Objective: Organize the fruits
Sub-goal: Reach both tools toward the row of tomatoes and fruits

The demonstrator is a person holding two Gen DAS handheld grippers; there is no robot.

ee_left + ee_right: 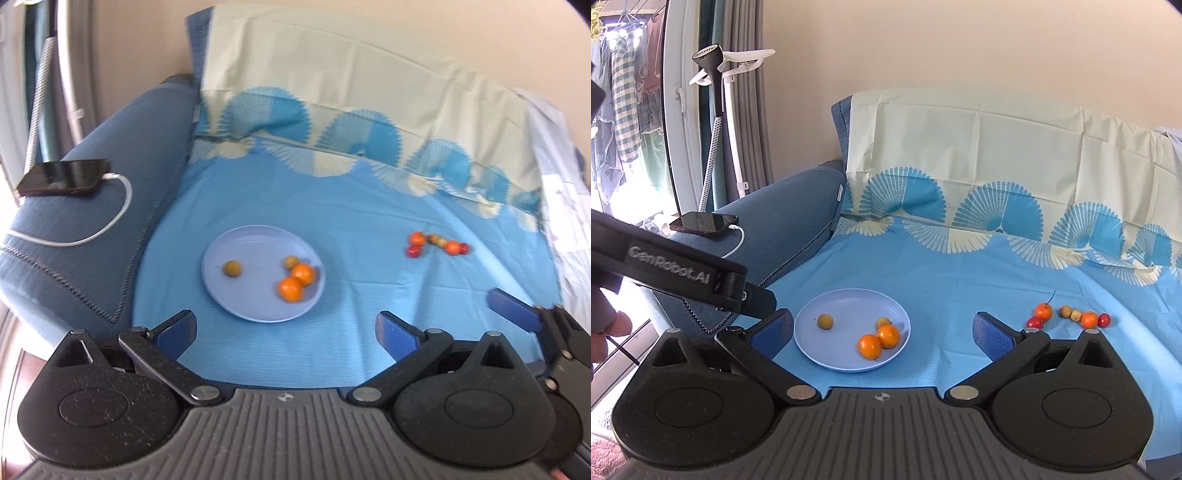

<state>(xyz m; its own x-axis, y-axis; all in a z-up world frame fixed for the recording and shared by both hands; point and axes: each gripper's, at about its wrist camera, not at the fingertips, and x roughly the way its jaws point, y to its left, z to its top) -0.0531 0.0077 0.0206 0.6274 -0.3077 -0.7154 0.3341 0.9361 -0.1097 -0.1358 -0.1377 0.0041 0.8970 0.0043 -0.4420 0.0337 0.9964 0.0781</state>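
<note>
Left hand-held gripper (286,332) and right hand-held gripper (882,332): jaws spread wide, nothing held.
Plate (827,354) on blue sheet (942,273) holds 2 oranges (879,341), 2 small brownish fruits; 6 loose fruits (1069,314) lie well apart, right of it.

Both wrist cams sit low behind their own wide-spread blue fingers, looking forward and slightly down across the light blue bedsheet (332,206). Both catch the round pale blue plastic plate (827,354) and the loose row of small fruits (1067,315); the right cam sits a bit further right.
</note>
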